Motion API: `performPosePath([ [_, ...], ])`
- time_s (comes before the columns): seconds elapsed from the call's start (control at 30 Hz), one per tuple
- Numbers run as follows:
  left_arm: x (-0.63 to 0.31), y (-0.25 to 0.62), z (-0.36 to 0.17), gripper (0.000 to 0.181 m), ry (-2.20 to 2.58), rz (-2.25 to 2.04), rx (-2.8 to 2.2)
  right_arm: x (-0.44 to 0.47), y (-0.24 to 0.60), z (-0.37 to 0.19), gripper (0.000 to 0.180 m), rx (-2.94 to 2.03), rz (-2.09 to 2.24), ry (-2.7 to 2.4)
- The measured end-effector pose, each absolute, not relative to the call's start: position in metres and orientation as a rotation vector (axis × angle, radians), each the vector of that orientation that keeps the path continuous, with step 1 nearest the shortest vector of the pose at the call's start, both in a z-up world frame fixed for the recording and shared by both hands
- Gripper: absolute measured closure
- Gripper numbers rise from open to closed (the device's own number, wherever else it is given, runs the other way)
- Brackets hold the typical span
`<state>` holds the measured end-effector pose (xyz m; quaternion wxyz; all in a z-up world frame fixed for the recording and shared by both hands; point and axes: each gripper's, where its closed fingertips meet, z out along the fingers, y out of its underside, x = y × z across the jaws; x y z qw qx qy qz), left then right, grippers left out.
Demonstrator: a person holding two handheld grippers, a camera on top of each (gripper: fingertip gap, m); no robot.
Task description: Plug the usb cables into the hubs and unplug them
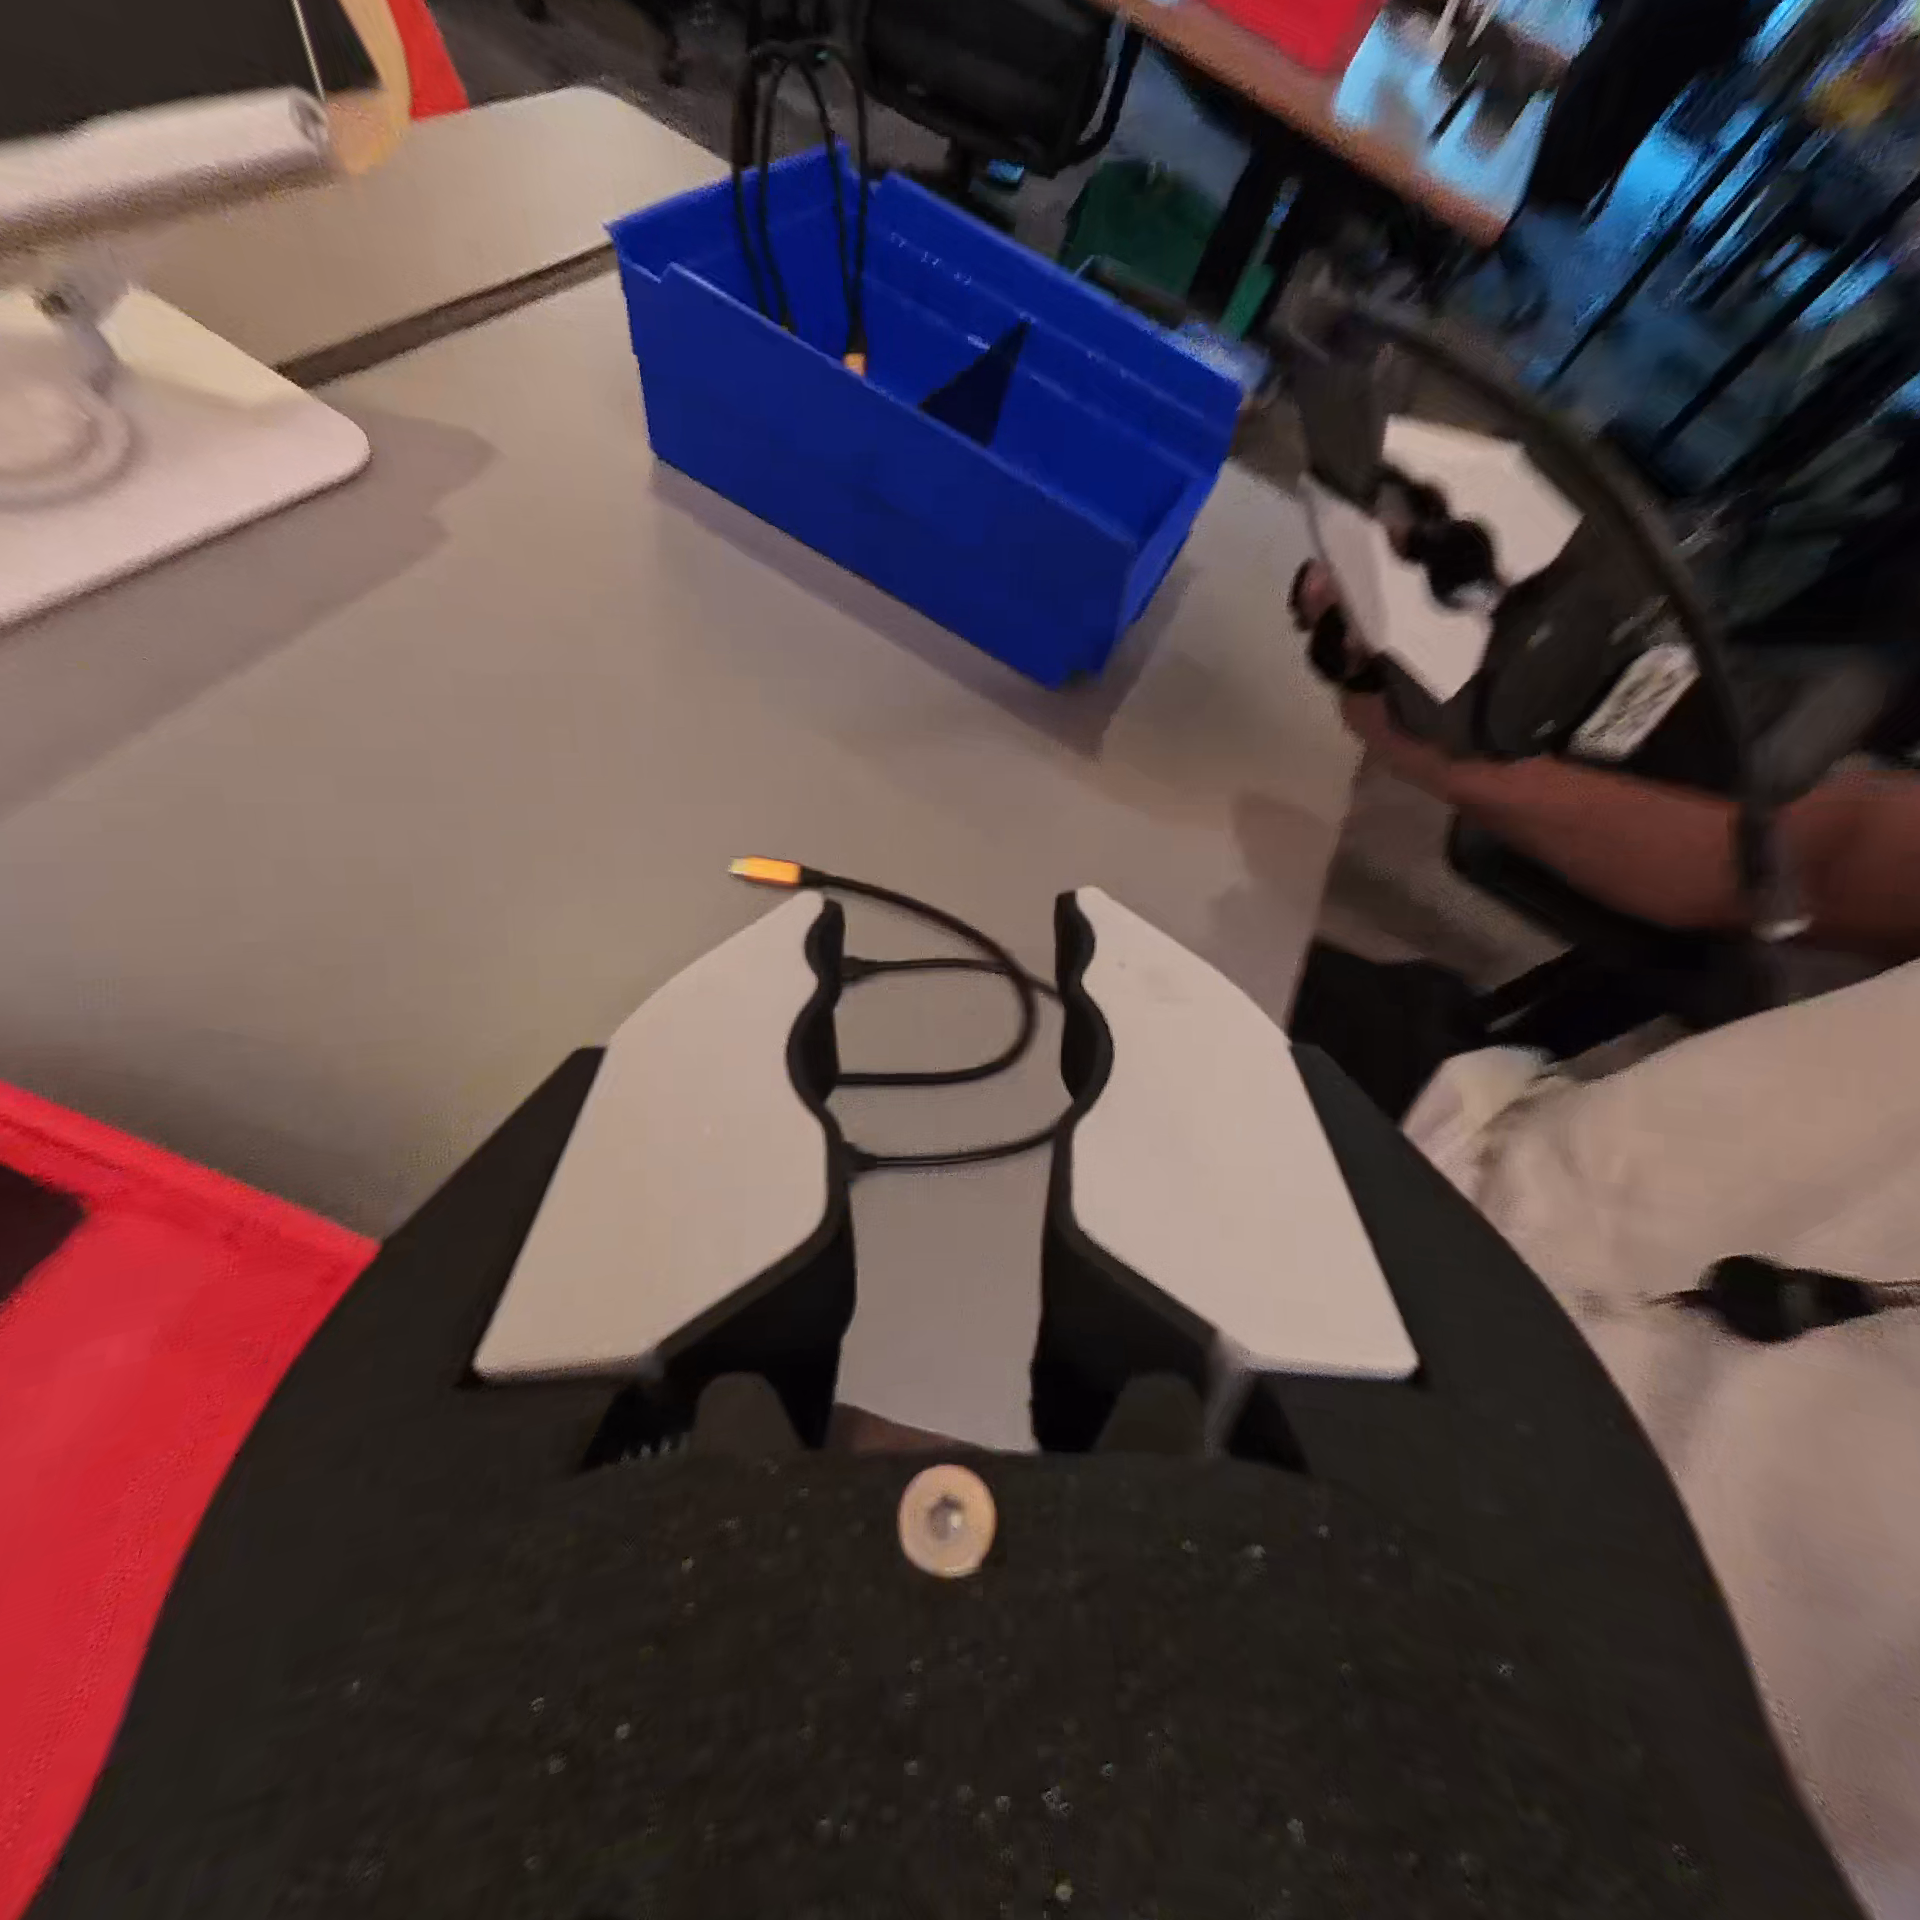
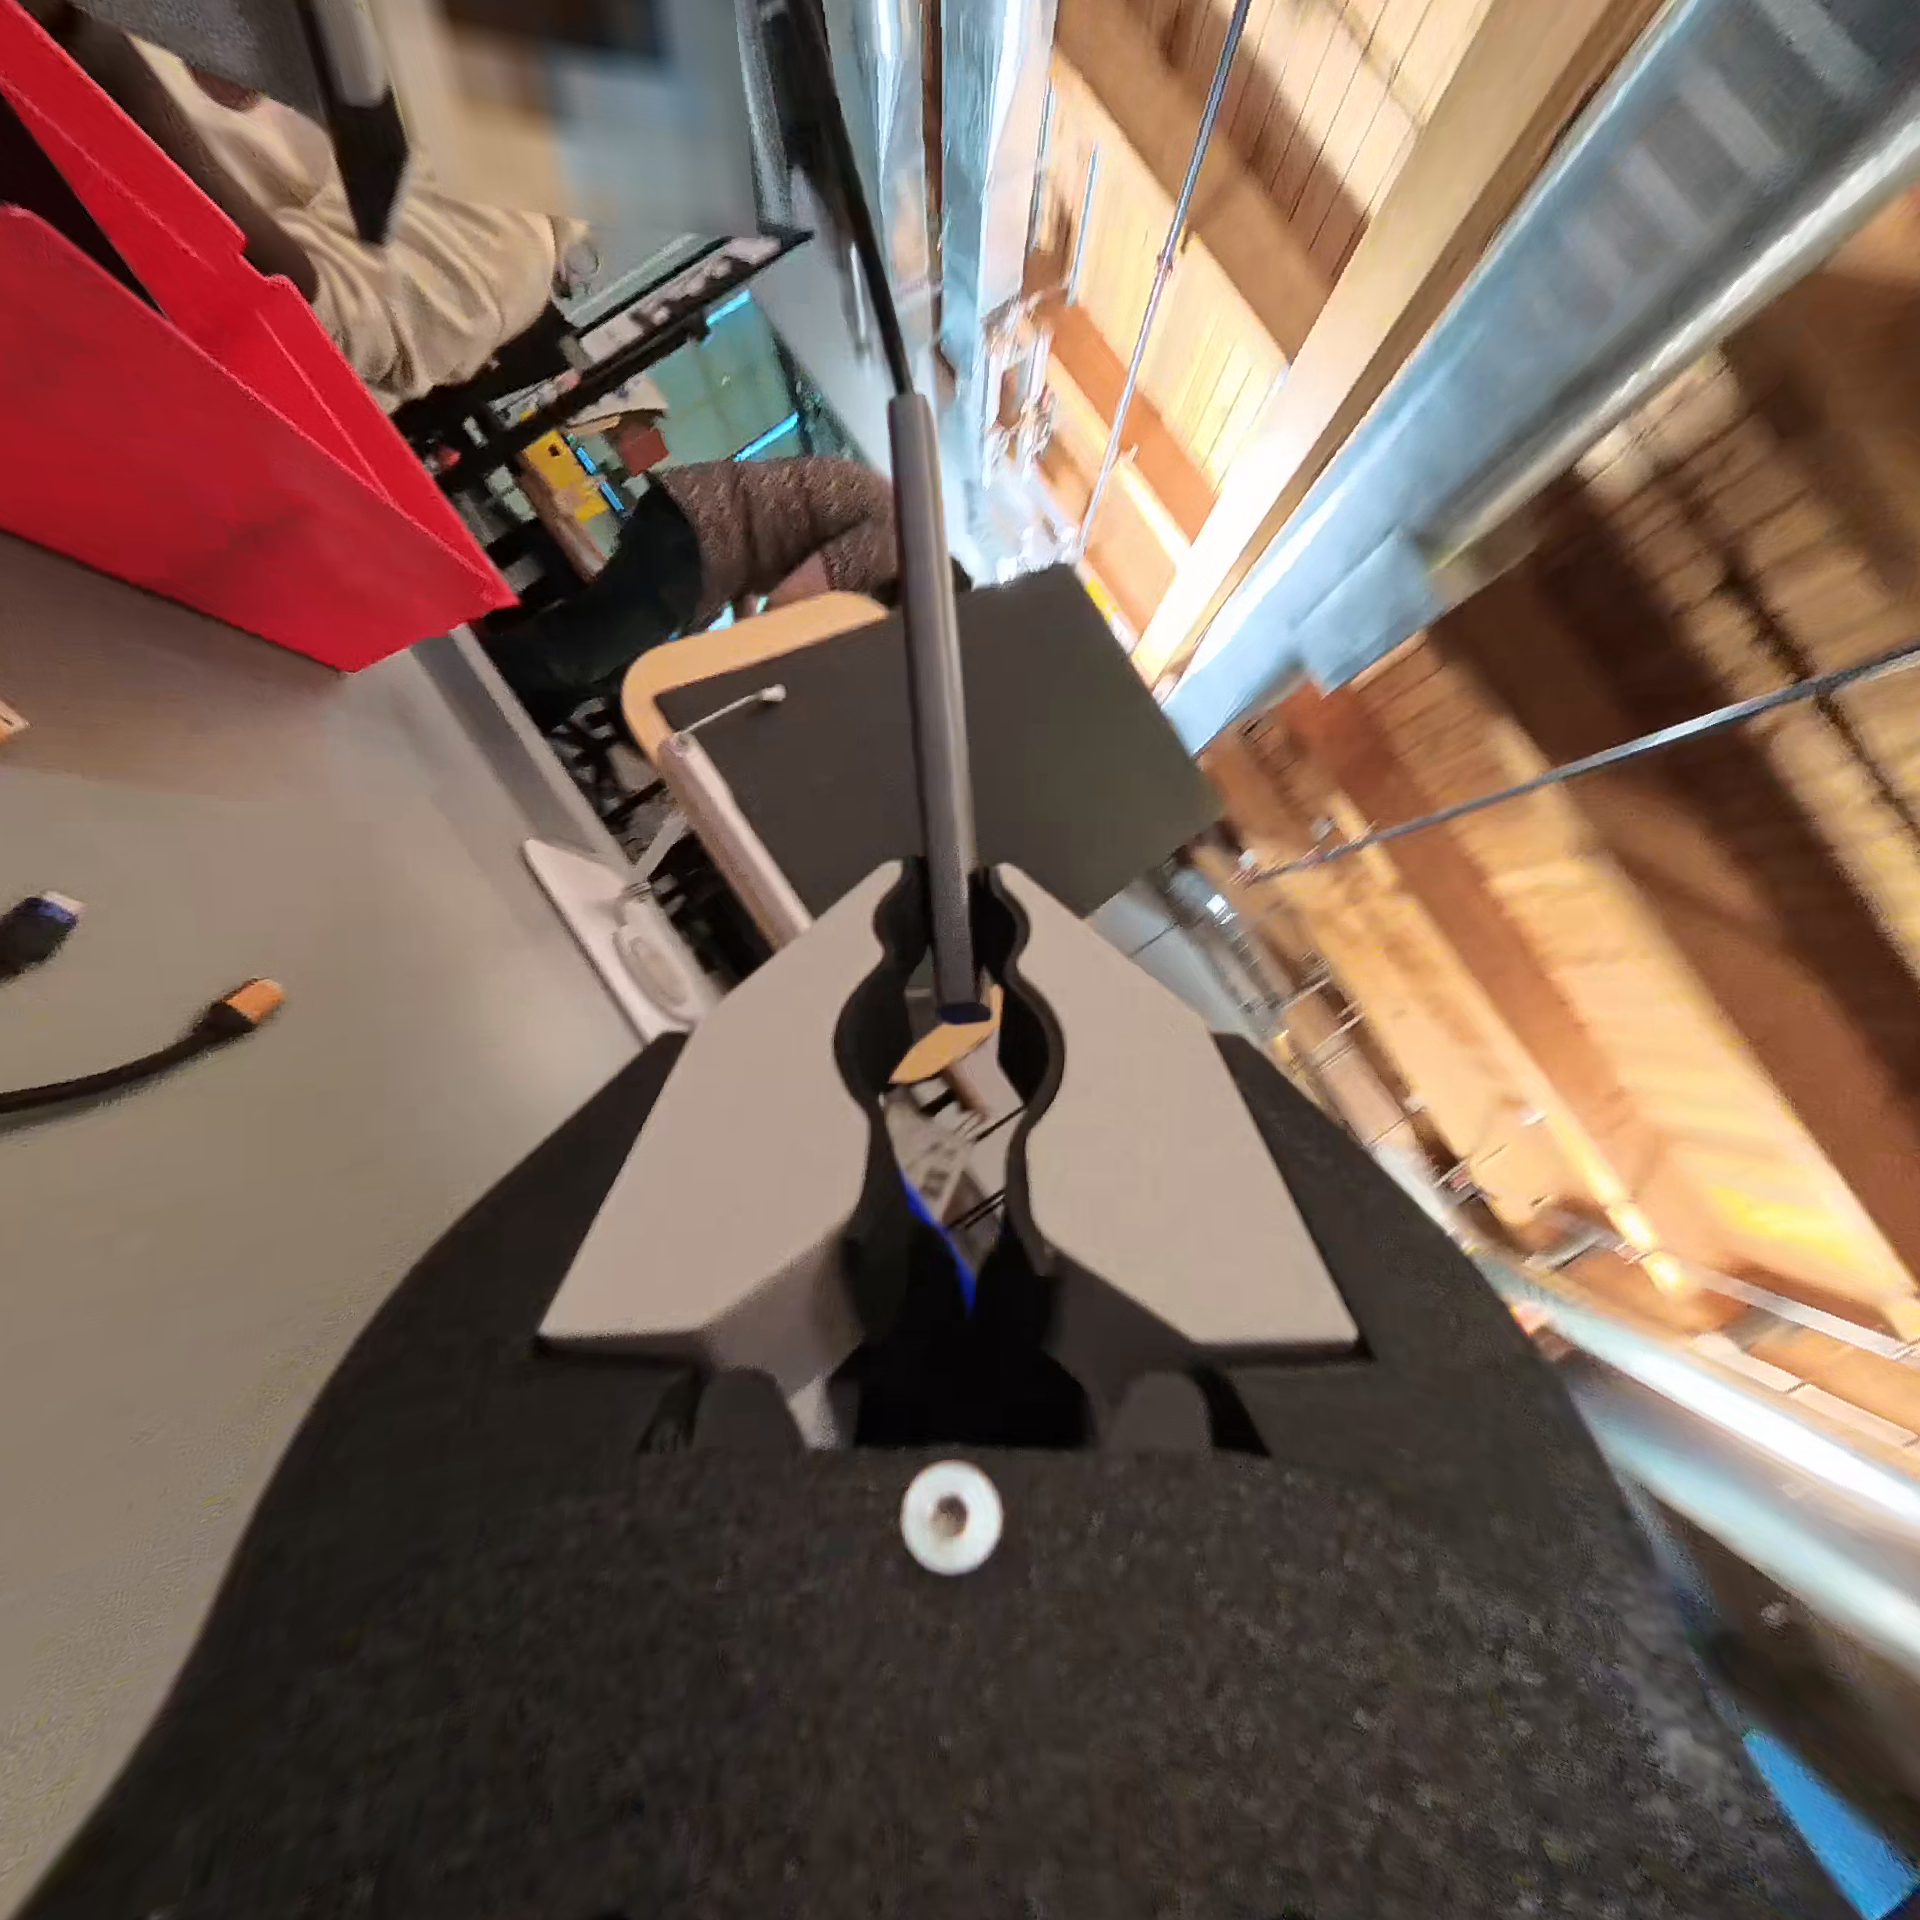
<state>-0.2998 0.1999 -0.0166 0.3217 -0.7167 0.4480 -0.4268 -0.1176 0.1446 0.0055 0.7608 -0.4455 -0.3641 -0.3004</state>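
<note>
The left tool (image 1: 951, 914) hovers with its jaws apart over a black cable (image 1: 966, 1023) on the counter (image 1: 416, 779), a blue bin (image 1: 914, 488) at 12 o'clock. The right tool (image 2: 951, 894) is clamped on a slim grey hub (image 2: 935, 727).

Looks like a shared lab or workshop space: grey worktables (image 1: 468, 727), blue (image 1: 935, 468) and red (image 2: 208, 436) parts bins, a monitor stand (image 1: 156, 416), exposed ducting (image 2: 1507, 364) overhead, people at other benches.
</note>
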Motion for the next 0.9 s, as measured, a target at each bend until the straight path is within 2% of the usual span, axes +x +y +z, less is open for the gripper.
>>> performPosePath([
  [0.13,-0.288,0.178,0.012,0.126,1.070,-1.517,-1.772,-0.139,0.132,0.009,0.171,-0.768,-0.805,-0.886],
  [0.33,-0.249,0.128,0.015,0.123,1.150,-1.802,-1.759,-0.161,0.117,0.009,0.171,-0.625,-0.934,-0.947],
  [0.57,-0.221,0.112,0.004,0.150,1.192,-1.753,-1.754,-0.173,0.107,0.004,0.170,-0.538,-1.008,-1.008],
  [0.9,-0.208,0.100,-0.002,0.164,1.260,-1.692,-1.644,-0.173,0.108,0.006,0.170,-0.538,-1.037,-0.996],
])
